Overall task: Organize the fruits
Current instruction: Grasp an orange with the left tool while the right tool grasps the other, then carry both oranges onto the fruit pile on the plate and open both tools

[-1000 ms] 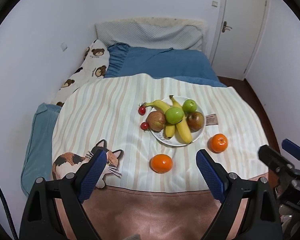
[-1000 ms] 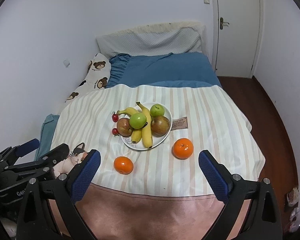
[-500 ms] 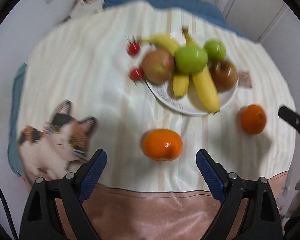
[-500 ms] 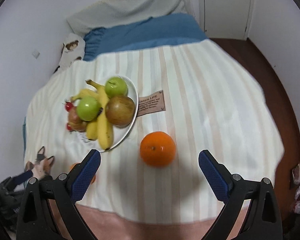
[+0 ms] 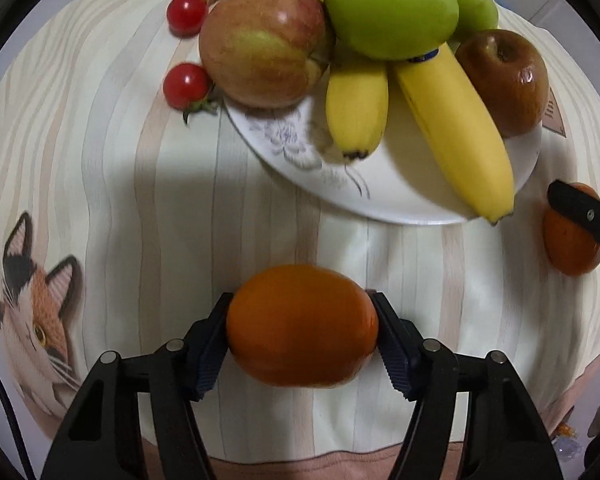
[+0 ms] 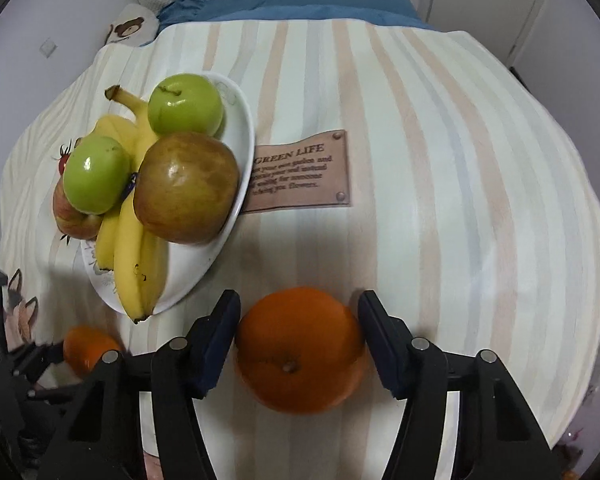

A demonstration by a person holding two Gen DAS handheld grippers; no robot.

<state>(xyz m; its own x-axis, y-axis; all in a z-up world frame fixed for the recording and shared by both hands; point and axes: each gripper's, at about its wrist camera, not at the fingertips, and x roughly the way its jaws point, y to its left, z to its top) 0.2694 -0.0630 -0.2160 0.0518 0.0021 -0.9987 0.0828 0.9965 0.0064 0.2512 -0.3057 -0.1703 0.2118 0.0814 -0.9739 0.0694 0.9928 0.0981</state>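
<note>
Left gripper [image 5: 302, 338] just closing, clamped on 1 orange [image 5: 302, 326] near blanket's [image 5: 260, 208] front edge; right gripper [image 6: 298, 340] closing around 2nd orange [image 6: 300, 350], contact unclear: firm both, lift straight, clear plate [image 6: 204, 256] rim.

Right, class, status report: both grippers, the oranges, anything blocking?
Left gripper just closed onto left orange. Right gripper just closed around right orange, pads at its sides. Both oranges on striped blanket. Nothing blocking; plate full.

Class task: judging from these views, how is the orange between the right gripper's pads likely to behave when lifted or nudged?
The orange looks round, so it would probably roll if nudged on the striped blanket. Its firm-looking skin likely resists a squeeze. The right gripper has just been closing around its widest part, so it may hold.
</note>
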